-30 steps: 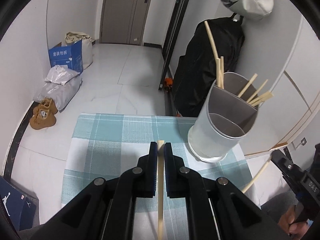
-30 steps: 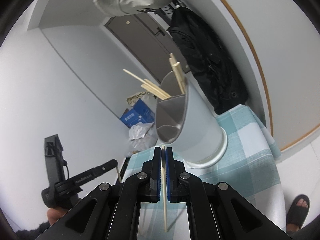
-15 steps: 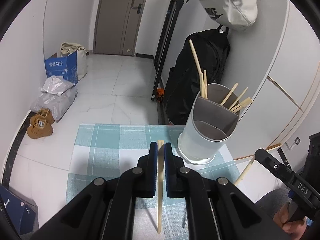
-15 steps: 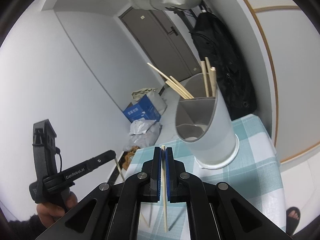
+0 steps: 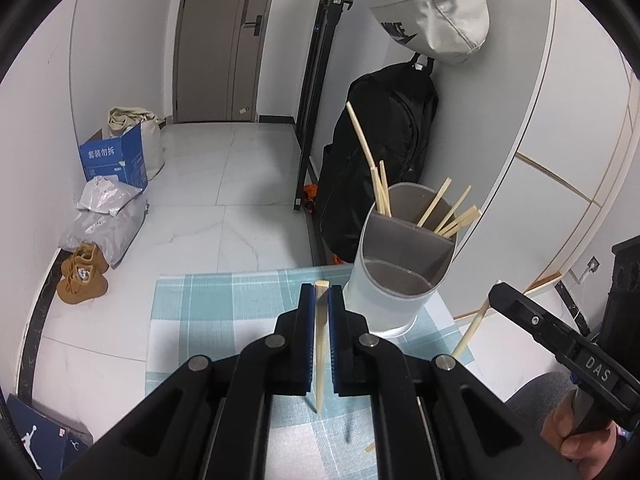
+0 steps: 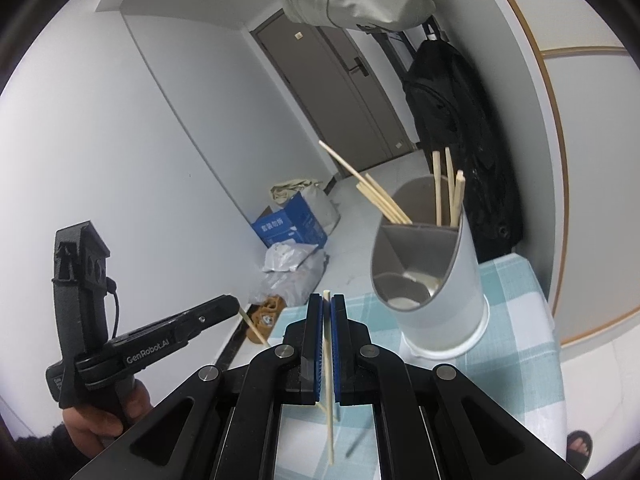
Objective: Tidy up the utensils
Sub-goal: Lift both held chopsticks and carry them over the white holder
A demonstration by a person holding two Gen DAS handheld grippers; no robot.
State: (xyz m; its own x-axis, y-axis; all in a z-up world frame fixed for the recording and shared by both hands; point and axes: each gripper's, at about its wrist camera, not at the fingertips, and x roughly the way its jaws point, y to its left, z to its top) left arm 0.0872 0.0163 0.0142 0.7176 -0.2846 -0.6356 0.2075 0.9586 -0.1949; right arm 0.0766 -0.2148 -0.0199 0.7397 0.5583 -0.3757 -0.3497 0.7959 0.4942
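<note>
My left gripper (image 5: 321, 294) is shut on a wooden chopstick (image 5: 319, 352) that hangs down above the blue checked cloth (image 5: 224, 304). My right gripper (image 6: 327, 304) is shut on another thin chopstick (image 6: 329, 384). A grey divided utensil holder (image 5: 396, 276) stands on the cloth just right of the left gripper, with several chopsticks (image 5: 448, 212) in its far compartments. In the right wrist view the holder (image 6: 436, 280) stands ahead and to the right. The right gripper with its chopstick (image 5: 474, 326) shows in the left wrist view; the left gripper (image 6: 236, 308) shows at the left of the right wrist view.
A black backpack (image 5: 384, 152) and a grey bag (image 5: 432, 8) hang on the wall behind the holder. On the floor lie a blue box (image 5: 114, 158), plastic bags (image 5: 104, 216) and brown shoes (image 5: 82, 274). A sandalled foot (image 6: 578, 446) stands beside the table.
Both grippers have risen with their chopsticks, so the holder and cloth sit lower and farther in both views. The right gripper has rolled, and the holder now looks more upright there.
</note>
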